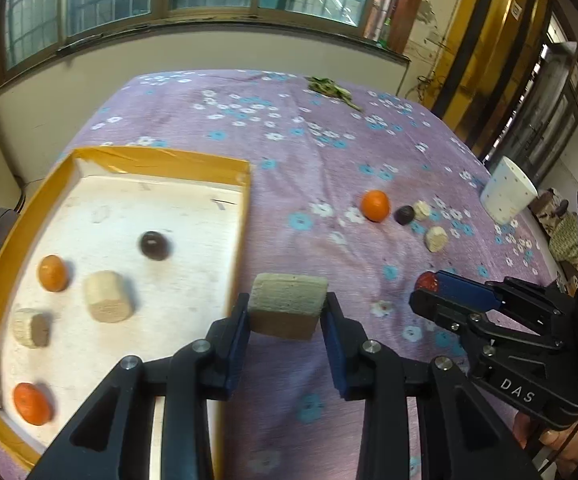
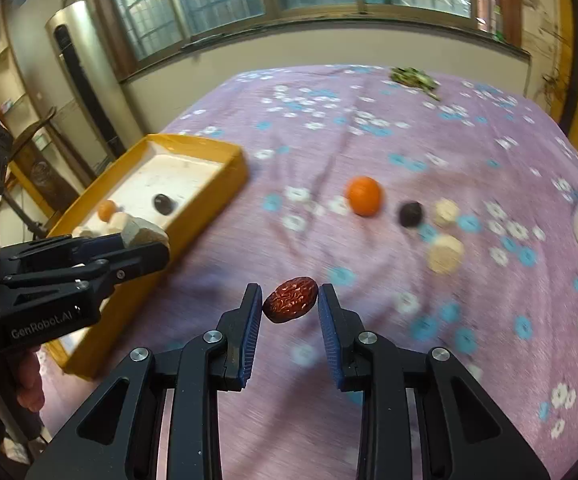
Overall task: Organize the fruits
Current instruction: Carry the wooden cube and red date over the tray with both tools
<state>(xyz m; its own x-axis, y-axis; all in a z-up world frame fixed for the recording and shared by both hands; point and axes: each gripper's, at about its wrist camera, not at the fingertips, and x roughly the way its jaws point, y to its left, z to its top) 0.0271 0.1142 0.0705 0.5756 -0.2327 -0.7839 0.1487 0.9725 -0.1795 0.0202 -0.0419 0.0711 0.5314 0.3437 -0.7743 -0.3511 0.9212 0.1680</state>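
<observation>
The left hand-held gripper is clamped on a pale beige block, its blue pads pressing on the block's two ends. The block's long axis runs across, from one pad to the other, and its flat cut top faces up and away from the camera. It hangs just beside the right wall of the yellow tray, over the purple flowered cloth that covers the desk.

The right hand-held gripper grips a wrinkled red date by its two tips. The date's long axis lies nearly across the jaws, its right end tilted a little higher (the skin is glossy and deeply creased). It is held above the cloth, well to the right of the tray.

Inside the tray lie two oranges, a dark round fruit and two pale cylinders, one large and lying on its side, one small near the left wall.

Out on the cloth, an orange sits with a dark fruit just to its right and two pale chunks near that. A white dotted cup stands at the far right edge, and a sprig of green leaves lies at the far end.
</observation>
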